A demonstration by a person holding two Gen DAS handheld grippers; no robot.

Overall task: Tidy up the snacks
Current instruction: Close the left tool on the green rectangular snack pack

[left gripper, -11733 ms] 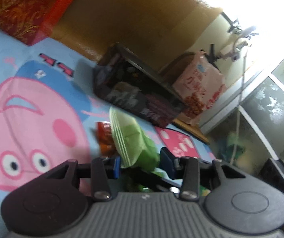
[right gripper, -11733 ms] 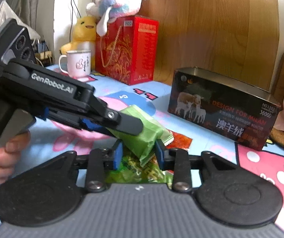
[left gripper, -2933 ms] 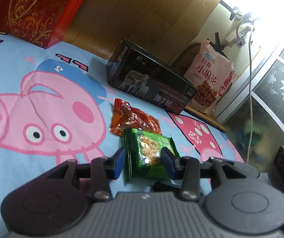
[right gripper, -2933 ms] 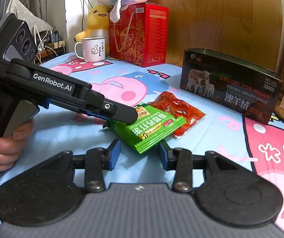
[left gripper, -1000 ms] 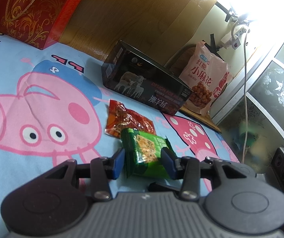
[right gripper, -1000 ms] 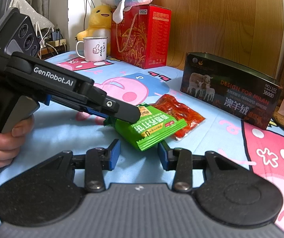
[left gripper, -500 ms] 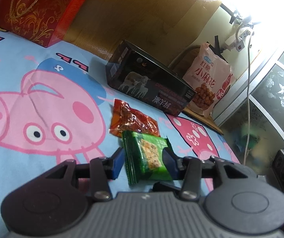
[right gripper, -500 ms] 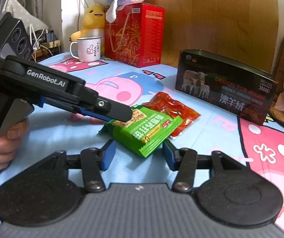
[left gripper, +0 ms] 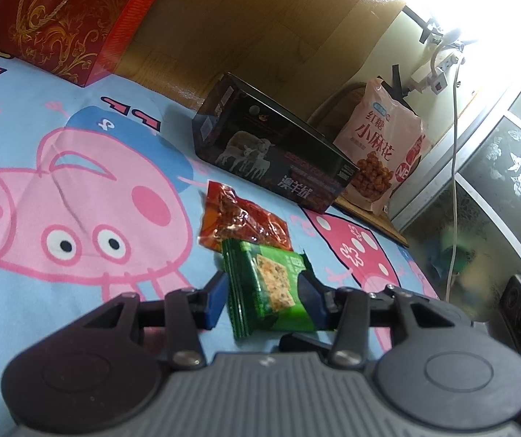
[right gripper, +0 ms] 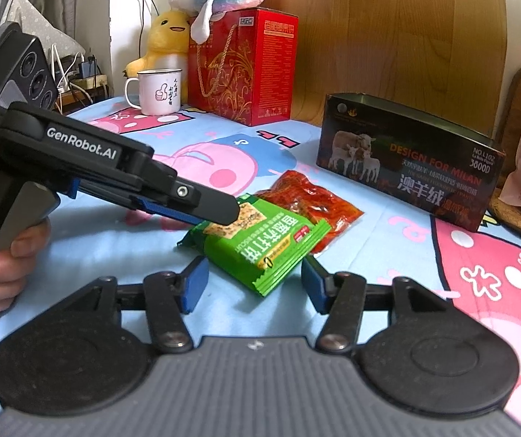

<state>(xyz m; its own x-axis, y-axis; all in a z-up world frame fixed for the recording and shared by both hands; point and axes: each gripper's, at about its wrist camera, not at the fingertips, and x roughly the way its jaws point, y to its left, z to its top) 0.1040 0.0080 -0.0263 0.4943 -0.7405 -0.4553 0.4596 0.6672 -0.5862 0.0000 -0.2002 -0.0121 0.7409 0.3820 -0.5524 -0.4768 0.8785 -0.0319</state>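
My left tongs (left gripper: pixel 262 300) pinch the stack of flat green foil biscuit packets (right gripper: pixel 260 245) just above the cartoon-pig bedsheet (left gripper: pixel 78 189). My right tongs (right gripper: pixel 255 282) have just been opening and stand spread, the stack's near corner between the pads, untouched. Its long axis runs toward 2 o'clock in the right view. The crinkled red snack pouch (right gripper: pixel 309 202) touches its far edge; the open dark tin box (right gripper: pixel 409 156) waits at 1 o'clock, with clear sheet between.

Blown-out glare upper right, fisheye edges
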